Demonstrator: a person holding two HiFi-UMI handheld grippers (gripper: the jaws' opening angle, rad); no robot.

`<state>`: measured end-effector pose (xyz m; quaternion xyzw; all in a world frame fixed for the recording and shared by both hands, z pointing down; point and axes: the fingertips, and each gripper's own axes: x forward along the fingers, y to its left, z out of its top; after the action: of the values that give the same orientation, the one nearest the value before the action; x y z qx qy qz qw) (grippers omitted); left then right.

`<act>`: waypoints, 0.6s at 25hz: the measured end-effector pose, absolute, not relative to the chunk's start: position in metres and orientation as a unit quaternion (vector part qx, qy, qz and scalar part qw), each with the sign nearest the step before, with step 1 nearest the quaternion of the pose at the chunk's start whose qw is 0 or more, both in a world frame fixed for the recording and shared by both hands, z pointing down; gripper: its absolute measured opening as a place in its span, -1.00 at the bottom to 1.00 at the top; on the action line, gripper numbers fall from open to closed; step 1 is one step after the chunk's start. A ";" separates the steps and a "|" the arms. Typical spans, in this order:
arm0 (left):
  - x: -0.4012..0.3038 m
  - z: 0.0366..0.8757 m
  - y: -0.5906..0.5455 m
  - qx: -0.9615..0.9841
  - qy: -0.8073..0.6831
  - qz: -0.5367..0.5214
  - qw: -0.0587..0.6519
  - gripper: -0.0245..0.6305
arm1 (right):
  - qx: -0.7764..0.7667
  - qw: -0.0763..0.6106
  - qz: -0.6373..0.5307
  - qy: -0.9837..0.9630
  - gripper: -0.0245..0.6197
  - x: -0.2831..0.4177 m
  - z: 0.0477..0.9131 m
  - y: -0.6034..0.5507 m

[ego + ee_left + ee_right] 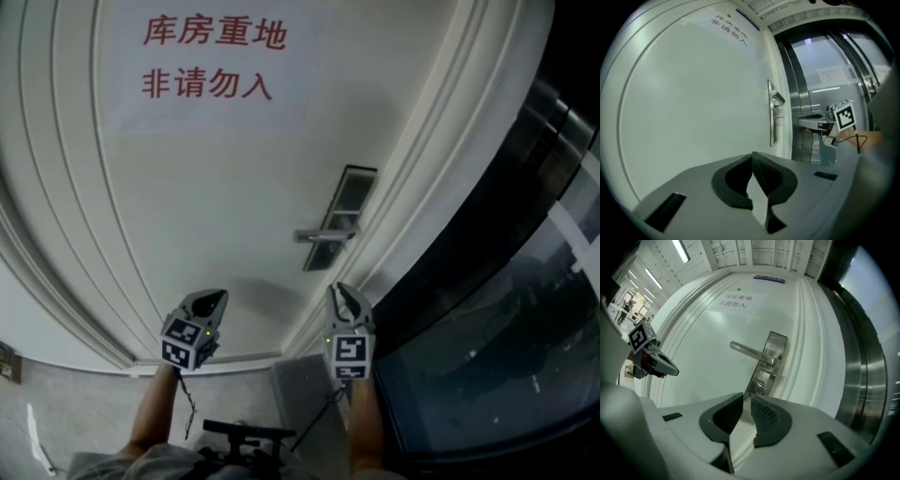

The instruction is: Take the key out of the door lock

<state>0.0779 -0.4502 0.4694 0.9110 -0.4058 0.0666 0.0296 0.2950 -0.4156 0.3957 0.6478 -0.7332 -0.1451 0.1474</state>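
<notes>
The notice (211, 61) sits high on the door (216, 197), left of its middle. The lock plate (345, 208) runs along the door's right edge. The handle (323, 234) crosses it and reaches left, and the lock cylinder (761, 386) sits below the handle on the same plate. Right of the door stands the frame (412, 178), then a glass panel (506, 309). Both grippers are in front of the door, low down and apart from it. The left gripper (214, 298) is near the middle, and the right gripper (343, 292) is just under the lock plate.
</notes>
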 end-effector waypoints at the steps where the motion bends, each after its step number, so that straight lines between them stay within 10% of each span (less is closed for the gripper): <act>1: 0.078 0.469 -0.450 0.911 -0.405 0.066 0.030 -0.90 | 0.645 0.158 -0.152 -0.732 -0.72 0.294 0.395 -0.418; 15: 0.068 0.472 -0.446 0.909 -0.410 0.068 0.030 -0.90 | 0.606 0.361 -0.319 -0.633 -0.39 0.297 0.385 -0.469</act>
<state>0.0680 -0.4456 0.4720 0.9091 -0.4098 0.0685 0.0300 0.2968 -0.4690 0.3855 0.6058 -0.6328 -0.3192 0.3614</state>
